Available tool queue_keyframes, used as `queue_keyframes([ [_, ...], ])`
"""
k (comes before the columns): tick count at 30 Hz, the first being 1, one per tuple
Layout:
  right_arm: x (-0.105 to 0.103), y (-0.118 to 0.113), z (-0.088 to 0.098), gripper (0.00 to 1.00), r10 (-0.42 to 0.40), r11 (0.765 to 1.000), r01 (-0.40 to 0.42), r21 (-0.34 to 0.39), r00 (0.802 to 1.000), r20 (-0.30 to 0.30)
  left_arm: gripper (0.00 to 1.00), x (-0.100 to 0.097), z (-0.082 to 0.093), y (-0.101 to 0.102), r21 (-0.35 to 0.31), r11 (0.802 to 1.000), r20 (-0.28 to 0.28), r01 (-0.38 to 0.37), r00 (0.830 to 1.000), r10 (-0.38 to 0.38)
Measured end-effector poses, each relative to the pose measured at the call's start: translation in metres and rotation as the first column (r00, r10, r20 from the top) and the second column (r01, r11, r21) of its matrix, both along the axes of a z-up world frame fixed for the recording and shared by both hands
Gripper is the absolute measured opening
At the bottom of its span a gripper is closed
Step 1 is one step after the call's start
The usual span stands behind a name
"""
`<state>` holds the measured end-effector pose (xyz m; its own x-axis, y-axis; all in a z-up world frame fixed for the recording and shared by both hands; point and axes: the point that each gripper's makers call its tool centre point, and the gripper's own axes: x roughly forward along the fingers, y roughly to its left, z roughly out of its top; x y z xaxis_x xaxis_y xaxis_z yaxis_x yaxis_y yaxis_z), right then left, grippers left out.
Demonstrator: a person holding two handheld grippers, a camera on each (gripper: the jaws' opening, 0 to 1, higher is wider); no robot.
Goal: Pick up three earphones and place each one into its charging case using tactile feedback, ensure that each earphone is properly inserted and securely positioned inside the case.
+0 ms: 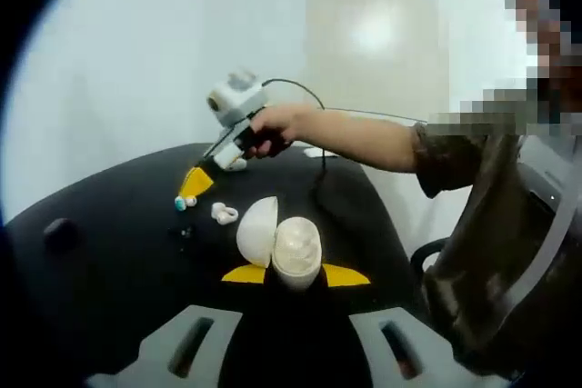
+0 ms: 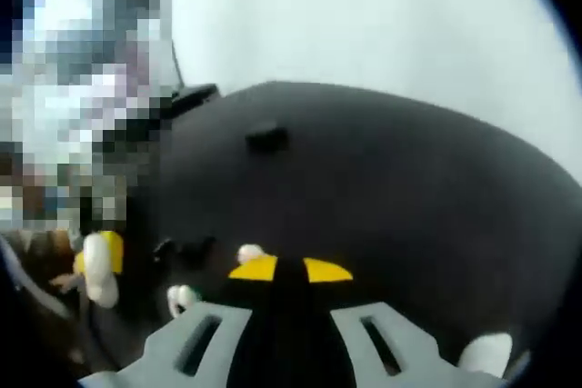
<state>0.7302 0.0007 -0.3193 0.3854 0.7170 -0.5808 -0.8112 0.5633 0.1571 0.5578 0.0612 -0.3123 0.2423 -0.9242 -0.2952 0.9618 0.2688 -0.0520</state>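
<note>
Black cloth covers the table [image 1: 109,252], with a pale wall behind it; in the left gripper view the left gripper [image 1: 296,275] has its yellow-tipped jaws pressed against an open white charging case [image 1: 280,244], lid swung to the left, held just above the cloth. Beyond it a hand [image 1: 277,127] reaches in with the right gripper [image 1: 193,186], angled down toward the cloth; a small teal-tipped earphone [image 1: 181,203] sits at its yellow tips, though whether it is pinched or merely touched I cannot tell. Just beside, a white earphone [image 1: 224,213] lies loose on the cloth — between that gripper and the case. In the right gripper view the picture is blurred; the right gripper's yellow tips [image 2: 289,270] stand a narrow gap apart, a small white piece [image 2: 250,253] — perhaps an earphone — just at the left tip; another pale earphone [image 2: 182,296] lies lower left.
</note>
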Motion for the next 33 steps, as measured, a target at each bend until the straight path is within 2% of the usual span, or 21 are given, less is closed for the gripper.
queue_keyframes([
  [1,-0.003,0.002,-0.001,0.09,0.007,1.0,-0.007,-0.006,1.0,-0.006,0.17,0.0,0.0,0.0,0.0,1.0,-0.001,0.0,1.0,0.0],
  [3,-0.006,0.003,0.0,0.07,0.031,0.999,-0.031,-0.029,0.999,0.026,0.17,-0.001,0.0,0.0,-0.001,1.0,0.0,0.001,1.0,-0.001],
  [7,-0.007,0.001,0.001,0.07,0.038,0.999,-0.038,-0.038,0.999,0.024,0.17,-0.002,0.001,-0.001,-0.001,1.0,0.001,0.001,1.0,-0.001],
  [8,-0.016,0.002,-0.002,0.08,0.072,0.996,-0.073,-0.042,0.997,-0.018,0.17,-0.002,0.0,-0.001,-0.001,1.0,0.002,0.001,1.0,-0.001],
  [12,-0.017,0.001,-0.002,0.11,0.076,0.996,-0.078,-0.039,0.996,-0.049,0.17,-0.002,0.001,-0.002,-0.002,1.0,0.001,0.001,1.0,-0.001],
  [16,-0.025,0.006,-0.004,0.07,0.096,0.992,-0.099,-0.072,0.995,-0.039,0.17,-0.003,0.001,-0.003,-0.001,1.0,0.006,0.002,1.0,-0.002],
  [17,-0.025,0.005,-0.005,0.06,0.097,0.99,-0.095,-0.108,0.995,0.011,0.18,-0.004,0.001,-0.003,-0.002,1.0,0.005,0.002,1.0,-0.002],
  [20,-0.028,0.006,-0.003,0.06,0.125,0.983,-0.105,-0.152,0.983,0.131,0.18,-0.004,0.0,-0.003,-0.003,1.0,0.004,0.001,1.0,-0.001],
  [22,-0.028,0.005,-0.002,0.06,0.131,0.981,-0.102,-0.165,0.975,0.177,0.18,-0.004,0.0,-0.002,-0.003,1.0,0.003,0.0,1.0,0.0],
  [23,-0.03,0.005,-0.002,0.06,0.117,0.984,-0.09,-0.156,0.977,0.176,0.18,-0.004,0.0,-0.002,-0.003,1.0,0.003,0.0,1.0,0.0],
  [25,-0.028,0.004,0.002,0.06,0.102,0.987,-0.073,-0.143,0.972,0.212,0.18,-0.003,-0.001,-0.001,-0.003,1.0,0.001,-0.003,1.0,0.003],
  [27,-0.024,0.002,0.014,0.06,0.048,0.996,-0.025,-0.091,0.963,0.267,0.18,-0.002,-0.001,0.0,-0.002,1.0,0.002,-0.006,1.0,0.006],
  [28,-0.027,0.002,0.023,0.06,0.019,0.999,-0.007,-0.043,0.96,0.28,0.18,-0.002,-0.002,0.0,-0.002,1.0,0.002,-0.007,1.0,0.007],
  [30,-0.04,0.005,0.042,0.05,0.003,0.998,-0.02,0.053,0.95,0.312,0.18,-0.001,-0.002,0.002,0.0,1.0,0.002,-0.012,1.0,0.012],
  [32,-0.047,0.0,0.058,0.05,-0.038,0.997,0.011,0.074,0.929,0.368,0.18,-0.001,-0.003,0.003,0.002,1.0,0.002,-0.016,1.0,0.016],
  [33,-0.054,-0.001,0.067,0.05,-0.032,0.998,0.007,0.062,0.907,0.42,0.18,-0.001,-0.003,0.003,0.003,1.0,0.002,-0.018,1.0,0.018],
])
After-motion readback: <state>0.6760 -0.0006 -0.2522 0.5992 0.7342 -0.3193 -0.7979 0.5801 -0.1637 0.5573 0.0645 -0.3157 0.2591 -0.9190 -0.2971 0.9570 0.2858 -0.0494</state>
